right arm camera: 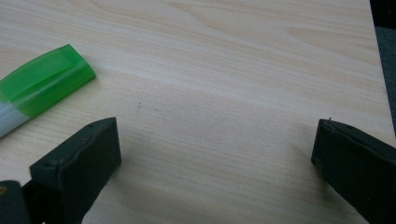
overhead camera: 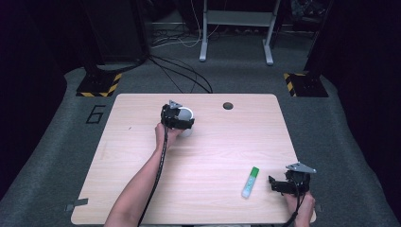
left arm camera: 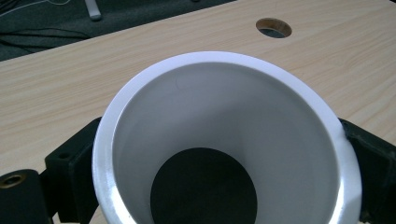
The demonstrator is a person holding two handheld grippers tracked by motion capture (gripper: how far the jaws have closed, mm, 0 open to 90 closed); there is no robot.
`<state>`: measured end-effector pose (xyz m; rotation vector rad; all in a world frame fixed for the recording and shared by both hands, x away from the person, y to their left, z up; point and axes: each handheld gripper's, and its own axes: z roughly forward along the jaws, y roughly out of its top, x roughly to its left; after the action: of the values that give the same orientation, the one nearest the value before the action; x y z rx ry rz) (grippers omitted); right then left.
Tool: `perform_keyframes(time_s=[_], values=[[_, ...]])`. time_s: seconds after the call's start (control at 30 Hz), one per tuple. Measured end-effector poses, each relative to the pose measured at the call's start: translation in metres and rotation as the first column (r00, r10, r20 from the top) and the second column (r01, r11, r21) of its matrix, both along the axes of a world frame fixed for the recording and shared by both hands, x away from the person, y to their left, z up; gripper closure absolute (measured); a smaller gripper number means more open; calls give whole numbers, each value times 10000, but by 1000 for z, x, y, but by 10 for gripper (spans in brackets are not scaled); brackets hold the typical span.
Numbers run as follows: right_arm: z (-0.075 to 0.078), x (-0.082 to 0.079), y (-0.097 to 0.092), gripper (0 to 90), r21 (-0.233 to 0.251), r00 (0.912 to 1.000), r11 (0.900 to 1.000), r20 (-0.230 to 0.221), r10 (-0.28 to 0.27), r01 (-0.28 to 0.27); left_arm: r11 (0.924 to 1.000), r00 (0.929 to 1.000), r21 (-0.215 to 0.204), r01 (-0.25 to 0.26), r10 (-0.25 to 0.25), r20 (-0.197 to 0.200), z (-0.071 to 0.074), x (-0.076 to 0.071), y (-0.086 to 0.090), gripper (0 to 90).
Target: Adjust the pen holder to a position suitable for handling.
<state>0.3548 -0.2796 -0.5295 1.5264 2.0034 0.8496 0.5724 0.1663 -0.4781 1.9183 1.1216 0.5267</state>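
Observation:
A white cup (overhead camera: 186,115) stands at the back middle of the wooden table (overhead camera: 213,156), and my left gripper (overhead camera: 177,119) is shut on it. In the left gripper view the cup (left arm camera: 224,116) opens toward the camera, its inside bare with a dark bottom, and a black jaw presses each side. A white tube with a green cap (overhead camera: 250,181) lies near the front right. My right gripper (overhead camera: 283,185) stands open just right of it, nothing between its jaws. The green cap (right arm camera: 44,79) lies left of the right gripper (right arm camera: 215,154).
A round cable hole (overhead camera: 228,105) sits in the table near its back edge, also the hole (left arm camera: 273,27) beyond the cup. Cables and a metal frame (overhead camera: 236,28) are on the grey floor behind. Black stands with striped feet (overhead camera: 99,85) flank the table.

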Motion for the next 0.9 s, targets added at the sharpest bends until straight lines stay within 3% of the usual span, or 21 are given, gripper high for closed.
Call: perform_keyframes(time_s=[0.2, 0.9], values=[[0, 0, 0, 9, 36, 10000, 10000, -48, -64, 64, 9998, 9999, 157, 136, -135, -40, 1, -2, -2, 59], [0, 0, 0, 12, 1, 10000, 10000, -20, 31, -31, 9974, 9974, 122, 715, -715, 7, 0, -41, -25, 60]])
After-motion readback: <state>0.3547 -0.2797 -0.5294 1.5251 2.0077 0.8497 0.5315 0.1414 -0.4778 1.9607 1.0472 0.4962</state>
